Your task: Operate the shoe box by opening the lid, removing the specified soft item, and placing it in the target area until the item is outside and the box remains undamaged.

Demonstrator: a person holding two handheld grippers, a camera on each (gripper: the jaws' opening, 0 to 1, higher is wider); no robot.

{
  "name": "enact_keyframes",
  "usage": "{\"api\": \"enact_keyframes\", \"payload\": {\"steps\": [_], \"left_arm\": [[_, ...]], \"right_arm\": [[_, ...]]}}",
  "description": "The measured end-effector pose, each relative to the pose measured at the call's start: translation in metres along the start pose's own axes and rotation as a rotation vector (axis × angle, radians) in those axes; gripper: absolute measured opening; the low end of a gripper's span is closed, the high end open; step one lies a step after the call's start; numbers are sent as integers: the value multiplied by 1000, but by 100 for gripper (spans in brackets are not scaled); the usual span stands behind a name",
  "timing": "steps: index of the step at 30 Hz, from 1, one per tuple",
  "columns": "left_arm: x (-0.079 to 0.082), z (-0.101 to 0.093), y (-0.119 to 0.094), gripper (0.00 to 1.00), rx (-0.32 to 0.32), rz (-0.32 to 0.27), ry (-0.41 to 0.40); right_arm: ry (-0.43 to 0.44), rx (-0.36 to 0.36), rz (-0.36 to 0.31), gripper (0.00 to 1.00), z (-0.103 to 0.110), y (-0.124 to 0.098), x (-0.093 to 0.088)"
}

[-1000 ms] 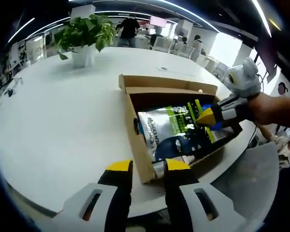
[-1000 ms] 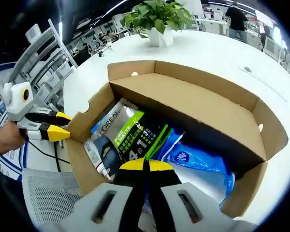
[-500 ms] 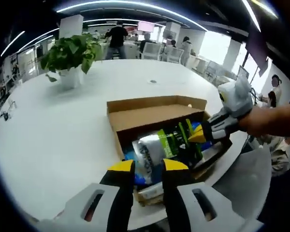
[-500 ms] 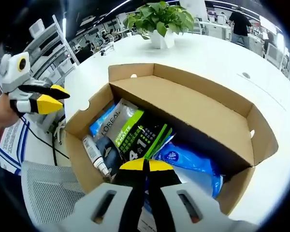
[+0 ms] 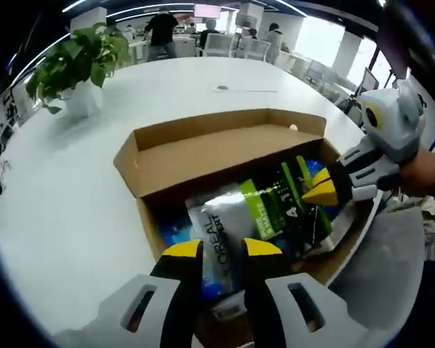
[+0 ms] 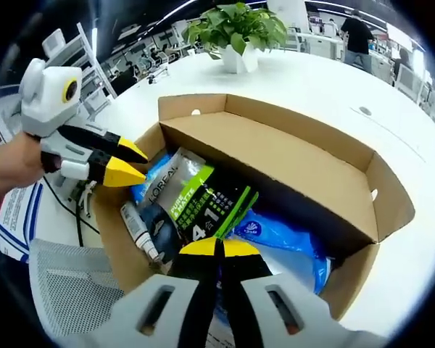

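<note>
Pouch (image 6: 203, 206) lengthwise along box (image 6: 297, 156); right claw (image 6: 217, 248) pinching it

The box (image 6: 275, 156) is open on top, so a hand-held gripper can go in from above. Its tall back wall (image 5: 217, 148) and the end walls block the sides. Inside it is crowded: the pouch (image 6: 203, 206), a blue pack (image 6: 283, 235) and a tube (image 6: 140, 230) cover the floor. The left hand-held gripper (image 6: 130, 165) hangs over one end, the right hand-held gripper (image 5: 315, 190) over the other. The white tabletop (image 5: 65, 181) beyond the box is wide and bare. A plant (image 6: 239, 32) stands far off.
</note>
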State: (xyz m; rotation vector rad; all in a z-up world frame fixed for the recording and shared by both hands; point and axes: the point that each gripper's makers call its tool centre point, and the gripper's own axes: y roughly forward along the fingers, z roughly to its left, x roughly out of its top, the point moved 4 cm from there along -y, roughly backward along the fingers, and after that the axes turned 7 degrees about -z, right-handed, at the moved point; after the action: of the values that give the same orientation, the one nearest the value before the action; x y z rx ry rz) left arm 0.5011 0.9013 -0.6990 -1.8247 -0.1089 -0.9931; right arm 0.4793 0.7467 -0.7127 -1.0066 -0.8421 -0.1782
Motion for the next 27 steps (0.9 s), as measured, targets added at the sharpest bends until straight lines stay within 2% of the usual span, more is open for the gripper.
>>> {"api": "enact_keyframes", "payload": {"steps": [5,9,12,16,22,24,27], "left_arm": [[-6,3,6,20,-2,30,-24],[-10,-1,13,18,-30,49,-82],[-11,-6,17,18,-51,50,-77],[-16,-5,20,19,-41,65,-87],[-18,-9,24,18,-59,79,-111],[-19,-7,25,15,-55,82,-91],[-19,-2,23,5,-45,92,-59]], "right_arm": [[5,-4,-6,0,-3,0,-2],[16,-10,-11,0,-9,-2,-2],[20,-12,-12,0,-11,-3,-2],[24,-12,-15,0,-11,-2,-3],[30,-11,-16,0,-11,-2,-4],[31,-10,-16,0,-11,-2,-4],[40,-6,-12,0,-12,-1,-4]]}}
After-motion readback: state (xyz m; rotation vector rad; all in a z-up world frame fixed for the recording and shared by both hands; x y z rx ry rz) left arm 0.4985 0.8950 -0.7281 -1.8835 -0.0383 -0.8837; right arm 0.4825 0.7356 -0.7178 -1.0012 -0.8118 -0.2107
